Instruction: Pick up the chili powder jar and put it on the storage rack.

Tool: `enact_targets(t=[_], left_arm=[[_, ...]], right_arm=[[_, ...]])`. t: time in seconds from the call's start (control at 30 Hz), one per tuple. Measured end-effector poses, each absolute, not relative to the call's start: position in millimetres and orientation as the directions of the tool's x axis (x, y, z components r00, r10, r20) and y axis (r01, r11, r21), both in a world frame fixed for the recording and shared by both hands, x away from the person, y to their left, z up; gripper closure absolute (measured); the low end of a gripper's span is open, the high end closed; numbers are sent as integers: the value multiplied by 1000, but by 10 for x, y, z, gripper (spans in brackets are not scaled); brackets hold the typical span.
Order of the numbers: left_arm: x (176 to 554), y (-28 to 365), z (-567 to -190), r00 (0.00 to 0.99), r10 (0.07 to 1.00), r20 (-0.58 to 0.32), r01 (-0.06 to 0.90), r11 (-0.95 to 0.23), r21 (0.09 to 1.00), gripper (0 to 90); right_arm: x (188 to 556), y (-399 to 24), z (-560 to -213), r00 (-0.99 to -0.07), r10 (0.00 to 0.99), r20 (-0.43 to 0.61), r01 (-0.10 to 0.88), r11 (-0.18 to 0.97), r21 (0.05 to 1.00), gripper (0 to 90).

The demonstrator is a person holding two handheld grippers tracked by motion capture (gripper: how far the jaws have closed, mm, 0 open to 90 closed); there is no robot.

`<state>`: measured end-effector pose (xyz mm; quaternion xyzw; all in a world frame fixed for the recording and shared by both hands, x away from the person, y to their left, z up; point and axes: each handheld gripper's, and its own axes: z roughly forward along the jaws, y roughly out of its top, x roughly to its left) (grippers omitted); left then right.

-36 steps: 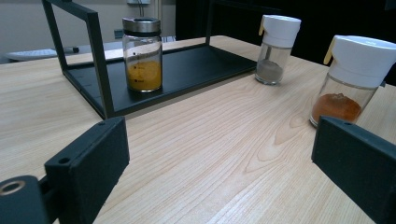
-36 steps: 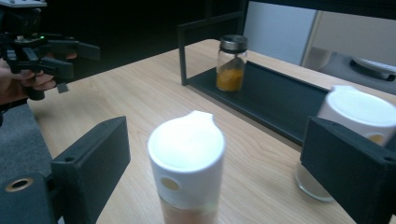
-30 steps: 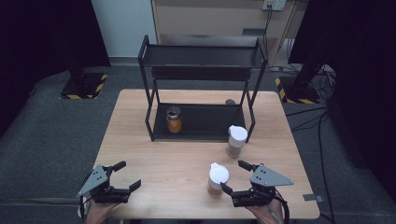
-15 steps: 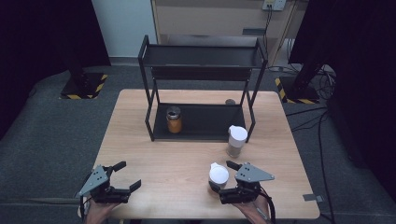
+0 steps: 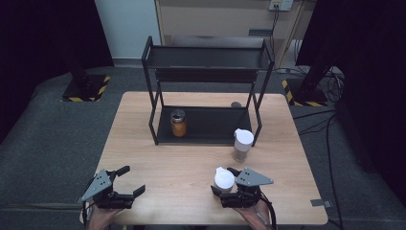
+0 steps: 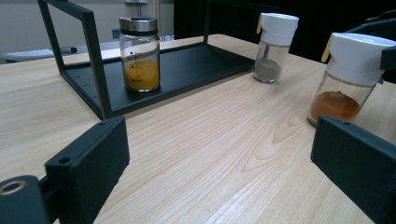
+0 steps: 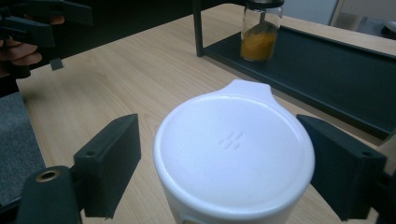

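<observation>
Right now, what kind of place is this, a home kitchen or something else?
Probably a lab or test room staged as a kitchen corner, not a home. A bare wooden table stands on grey carpet, a black two-level rack holds one spice jar, and a floor stand base has yellow-black hazard tape.

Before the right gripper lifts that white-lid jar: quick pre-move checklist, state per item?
1. White-lid jar between the right gripper jaws: ok.
2. Pads pressing on the jar: not ok; the jaws have just been closing, gaps show on both sides.
3. Jar upright on the table: ok.
4. Second white-lid jar apart from it: ok.
5. Left gripper open, off to the side: ok.
6. Free space on the rack's lower shelf: ok.
</observation>
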<state>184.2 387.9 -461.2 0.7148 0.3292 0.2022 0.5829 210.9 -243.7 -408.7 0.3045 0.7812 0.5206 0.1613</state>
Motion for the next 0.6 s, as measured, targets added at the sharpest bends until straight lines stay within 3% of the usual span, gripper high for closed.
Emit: enact_targets(t=[0.6], left_arm=[[1841, 3873, -4609, 702, 706, -91, 233, -107, 967, 37]], right_arm=[[2021, -2376, -4215, -727, 685, 44, 296, 255, 920, 296]])
